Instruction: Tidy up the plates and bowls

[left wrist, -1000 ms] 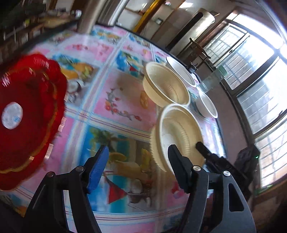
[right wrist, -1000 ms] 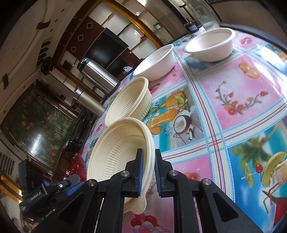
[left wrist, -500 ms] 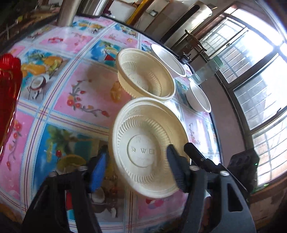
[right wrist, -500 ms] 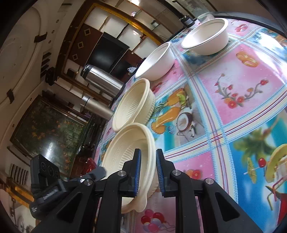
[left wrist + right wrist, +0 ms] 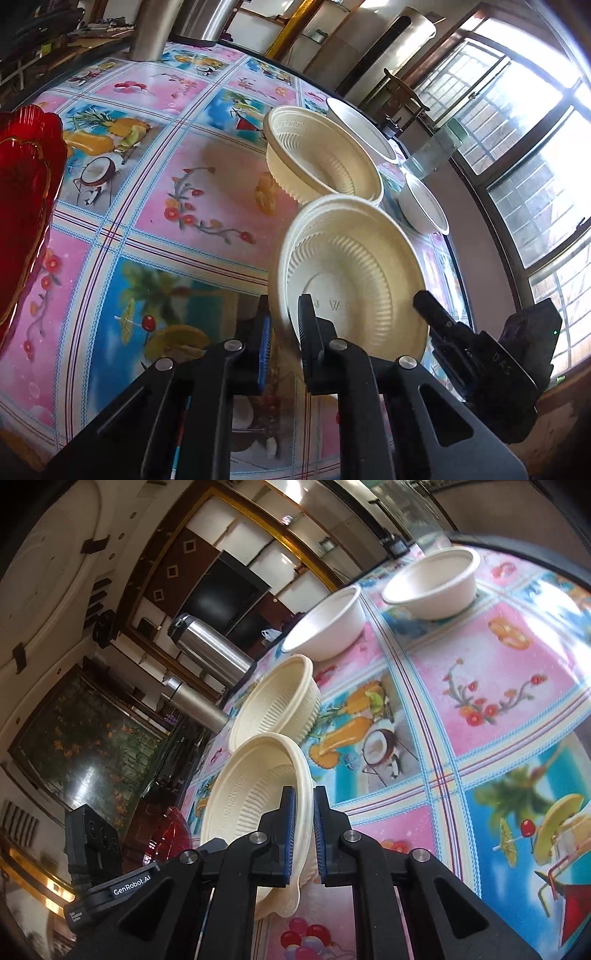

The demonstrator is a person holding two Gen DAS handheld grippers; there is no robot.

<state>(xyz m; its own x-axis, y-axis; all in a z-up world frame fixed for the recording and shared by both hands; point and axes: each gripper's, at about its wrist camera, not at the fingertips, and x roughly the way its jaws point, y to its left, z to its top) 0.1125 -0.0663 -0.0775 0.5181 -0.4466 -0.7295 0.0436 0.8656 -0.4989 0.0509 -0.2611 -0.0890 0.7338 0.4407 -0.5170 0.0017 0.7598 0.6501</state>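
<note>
A cream ribbed bowl [image 5: 354, 273] hangs tilted over the fruit-print tablecloth [image 5: 207, 173], gripped from both sides. My left gripper [image 5: 284, 314] is shut on its near rim. My right gripper [image 5: 424, 306] pinches the opposite rim. In the right wrist view the same bowl [image 5: 251, 805] has its rim between the fingers of my right gripper [image 5: 303, 812]. A second cream bowl [image 5: 321, 162] stands just beyond it. Two white bowls [image 5: 364, 129] [image 5: 424, 206] sit farther back. A red plate [image 5: 22, 199] lies at the left edge.
Two steel flasks [image 5: 210, 653] [image 5: 192, 701] stand at the table's far side, behind the second cream bowl [image 5: 273, 709]. The white bowls [image 5: 325, 624] [image 5: 432, 579] sit near the window-side edge. A glass jar [image 5: 432, 155] stands beyond them.
My left gripper was open around the bowl half a second ago and has shut on its near rim. The right gripper has kept its hold, and the bowl has tilted more upright.
</note>
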